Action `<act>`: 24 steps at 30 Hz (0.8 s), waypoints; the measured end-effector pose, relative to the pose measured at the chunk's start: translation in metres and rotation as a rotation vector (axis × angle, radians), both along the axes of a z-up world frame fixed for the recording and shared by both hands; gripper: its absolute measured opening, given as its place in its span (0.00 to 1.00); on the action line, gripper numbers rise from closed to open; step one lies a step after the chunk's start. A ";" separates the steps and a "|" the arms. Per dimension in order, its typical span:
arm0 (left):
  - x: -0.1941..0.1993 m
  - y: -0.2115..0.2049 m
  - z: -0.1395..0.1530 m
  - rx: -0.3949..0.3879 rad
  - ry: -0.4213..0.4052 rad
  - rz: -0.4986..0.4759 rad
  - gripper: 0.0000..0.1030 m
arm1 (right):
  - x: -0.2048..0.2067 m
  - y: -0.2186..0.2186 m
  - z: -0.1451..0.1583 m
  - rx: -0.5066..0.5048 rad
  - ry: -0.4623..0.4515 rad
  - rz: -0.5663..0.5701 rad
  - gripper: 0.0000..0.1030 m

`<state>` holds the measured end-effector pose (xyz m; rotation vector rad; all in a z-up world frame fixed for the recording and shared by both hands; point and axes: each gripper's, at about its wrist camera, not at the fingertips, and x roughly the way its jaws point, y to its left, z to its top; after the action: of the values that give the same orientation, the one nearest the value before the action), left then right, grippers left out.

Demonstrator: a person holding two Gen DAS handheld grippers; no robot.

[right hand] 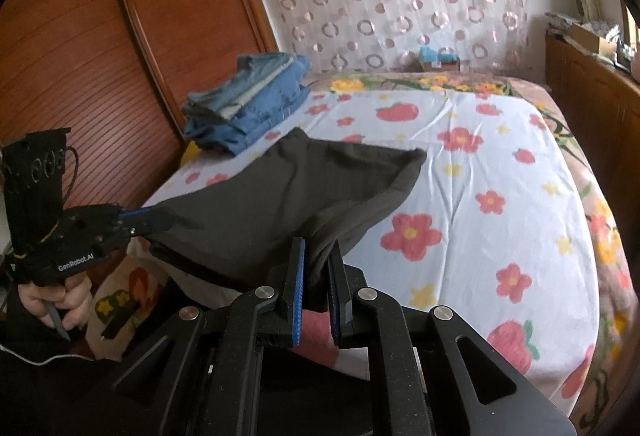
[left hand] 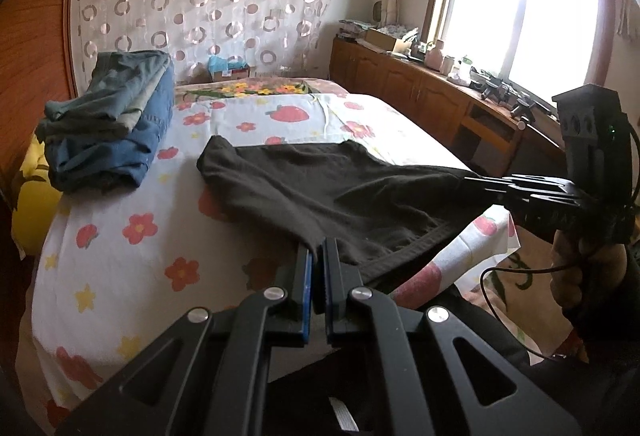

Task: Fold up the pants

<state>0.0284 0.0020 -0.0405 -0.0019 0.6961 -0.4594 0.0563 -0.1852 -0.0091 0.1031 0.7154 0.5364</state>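
The dark brown pants [left hand: 320, 192] lie spread across the flowered bed sheet [left hand: 120, 236], their near edge lifted off the bed. My left gripper [left hand: 318, 256] is shut on one near corner of the pants. My right gripper [right hand: 318, 260] is shut on the other near corner; the cloth bunches between its fingers. In the left wrist view the right gripper [left hand: 476, 178] holds the cloth at the right. In the right wrist view the left gripper [right hand: 168, 218] holds the pants [right hand: 280, 196] at the left. The far end rests on the sheet [right hand: 500, 156].
A stack of folded blue and grey jeans [left hand: 112, 124] sits at the bed's far left, also seen in the right wrist view [right hand: 248, 100]. A wooden wardrobe [right hand: 80, 56] stands to the left. A wooden cabinet [left hand: 420, 88] with clutter runs under the window at the right.
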 end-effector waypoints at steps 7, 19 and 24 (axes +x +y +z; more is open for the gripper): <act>0.013 -0.002 0.005 -0.001 -0.018 0.008 0.02 | 0.012 0.001 0.010 -0.007 -0.033 -0.009 0.07; 0.042 -0.010 0.023 0.001 -0.075 0.017 0.02 | 0.047 -0.001 0.014 -0.009 -0.064 -0.060 0.07; 0.060 -0.010 0.026 0.002 -0.086 0.036 0.02 | 0.068 -0.006 0.015 0.005 -0.060 -0.093 0.07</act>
<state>0.0888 -0.0081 -0.0143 0.0071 0.6113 -0.4214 0.1242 -0.1914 0.0057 0.1241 0.6478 0.4511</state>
